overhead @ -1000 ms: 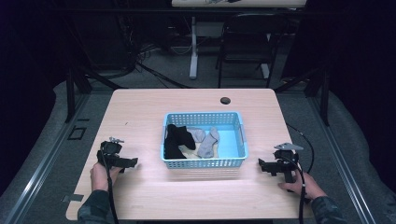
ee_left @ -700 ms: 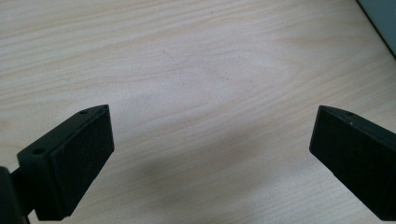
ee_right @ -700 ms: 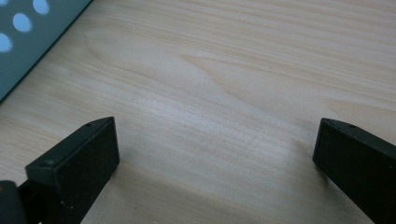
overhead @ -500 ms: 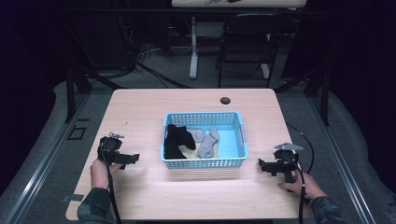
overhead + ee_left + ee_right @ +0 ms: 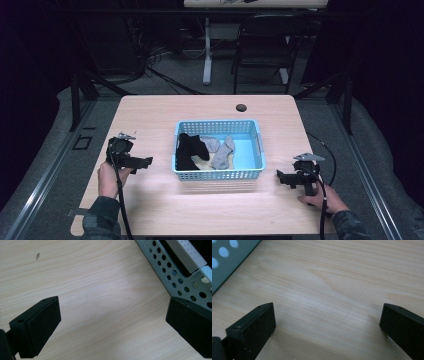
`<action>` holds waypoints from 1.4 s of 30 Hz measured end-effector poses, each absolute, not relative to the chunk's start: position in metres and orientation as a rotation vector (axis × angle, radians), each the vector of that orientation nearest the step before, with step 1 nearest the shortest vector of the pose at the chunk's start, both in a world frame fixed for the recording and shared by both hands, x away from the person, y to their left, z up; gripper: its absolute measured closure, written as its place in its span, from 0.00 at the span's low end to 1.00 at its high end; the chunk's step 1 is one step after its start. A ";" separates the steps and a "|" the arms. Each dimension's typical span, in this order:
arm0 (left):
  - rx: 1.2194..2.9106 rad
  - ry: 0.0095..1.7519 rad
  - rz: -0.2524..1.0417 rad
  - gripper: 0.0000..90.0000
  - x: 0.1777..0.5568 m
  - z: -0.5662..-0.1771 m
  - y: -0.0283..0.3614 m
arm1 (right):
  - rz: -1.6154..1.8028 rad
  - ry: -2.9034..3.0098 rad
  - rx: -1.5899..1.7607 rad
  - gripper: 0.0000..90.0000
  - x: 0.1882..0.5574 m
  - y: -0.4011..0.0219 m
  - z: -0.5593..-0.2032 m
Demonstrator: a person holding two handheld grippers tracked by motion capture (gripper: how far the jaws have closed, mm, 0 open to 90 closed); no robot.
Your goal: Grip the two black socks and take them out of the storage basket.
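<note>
While both hands rest low on the counter (image 5: 150, 210), each holds its gripper level and aimed inward at the blue basket (image 5: 217, 174), which sits at the middle of the wood. Left of the basket, the left gripper (image 5: 145, 161) lies just beside the basket's near-left corner, the left hand (image 5: 107, 179) wrapped under its body and the forearm coming up from the near edge; its jaws stand wide apart with nothing between them, and in the left gripper view the bare wood shows between them while the basket's perforated wall (image 5: 175, 277) crosses the upper right corner. Right of the basket, the right gripper (image 5: 281, 177) sits a little farther off from the near-right corner, the right hand (image 5: 320, 196) behind it; its jaws too are spread with only wood grain between them. The basket is rectangular, with rows of round holes in its walls, and holds a black sock (image 5: 187, 150) at its left end and grey socks (image 5: 222, 152) toward the middle; something pale beneath them may be another piece of cloth, though it is too small to tell. Beyond the basket, a small dark round spot (image 5: 241, 107) lies near the far edge.
</note>
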State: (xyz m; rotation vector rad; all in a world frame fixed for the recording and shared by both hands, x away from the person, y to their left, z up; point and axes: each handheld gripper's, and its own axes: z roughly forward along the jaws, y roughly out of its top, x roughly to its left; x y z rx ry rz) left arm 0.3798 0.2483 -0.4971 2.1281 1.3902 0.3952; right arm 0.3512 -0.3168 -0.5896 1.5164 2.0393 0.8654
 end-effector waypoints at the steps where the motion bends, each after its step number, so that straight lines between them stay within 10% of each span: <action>1: 2.124 1.388 0.398 0.00 0.380 -0.495 0.246 | 0.864 2.039 1.517 0.00 0.351 -0.317 -0.590; 27: 2.250 1.102 0.353 0.04 0.393 -0.441 0.162 | 0.865 2.040 1.516 0.00 0.351 -0.317 -0.590; 42: 2.412 1.049 0.275 0.41 0.428 -0.450 0.130 | 0.866 2.040 1.516 0.00 0.351 -0.317 -0.590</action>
